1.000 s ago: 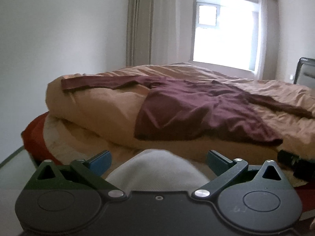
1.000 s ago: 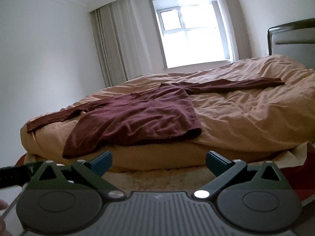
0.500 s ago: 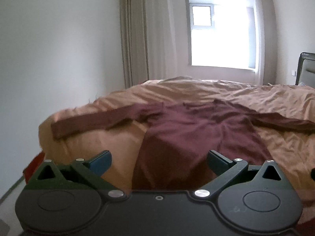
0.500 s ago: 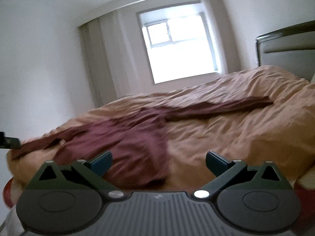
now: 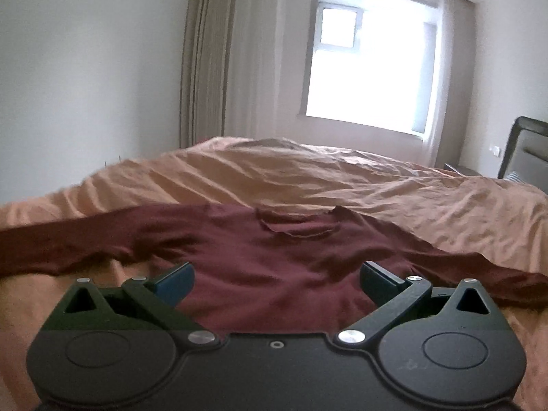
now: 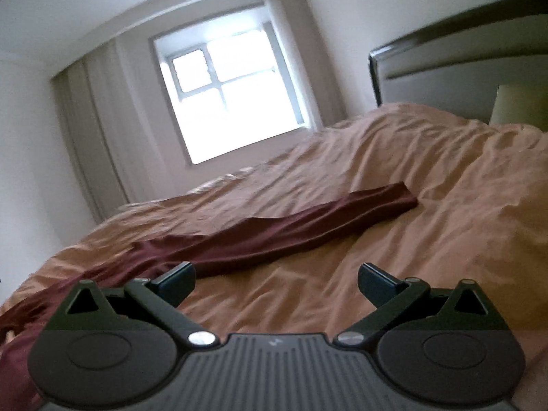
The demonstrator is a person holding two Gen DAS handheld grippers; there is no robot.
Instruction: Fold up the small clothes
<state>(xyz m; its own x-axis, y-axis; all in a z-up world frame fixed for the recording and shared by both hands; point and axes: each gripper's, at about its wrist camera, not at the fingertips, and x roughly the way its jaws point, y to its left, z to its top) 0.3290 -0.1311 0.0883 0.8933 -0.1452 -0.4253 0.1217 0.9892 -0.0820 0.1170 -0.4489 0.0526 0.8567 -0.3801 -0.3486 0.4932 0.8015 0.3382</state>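
Note:
A dark red long-sleeved top (image 5: 274,267) lies spread flat on a tan duvet (image 5: 342,178), neckline (image 5: 298,227) away from me and both sleeves stretched out sideways. My left gripper (image 5: 275,279) hovers open over the top's body, nothing between its fingers. In the right wrist view one long sleeve (image 6: 308,226) runs diagonally across the duvet (image 6: 411,205), its cuff at the upper right. My right gripper (image 6: 275,279) stands open just short of that sleeve, over bare duvet, holding nothing.
A bright window (image 5: 366,65) with pale curtains (image 5: 212,61) fills the far wall. A dark padded headboard (image 6: 462,68) and a pale pillow (image 6: 513,106) stand at the right. White wall runs along the left side of the bed.
Both grippers have risen from the bed's edge and moved in over the duvet. The left now looks down on the top's chest; the right has swung toward the right sleeve.

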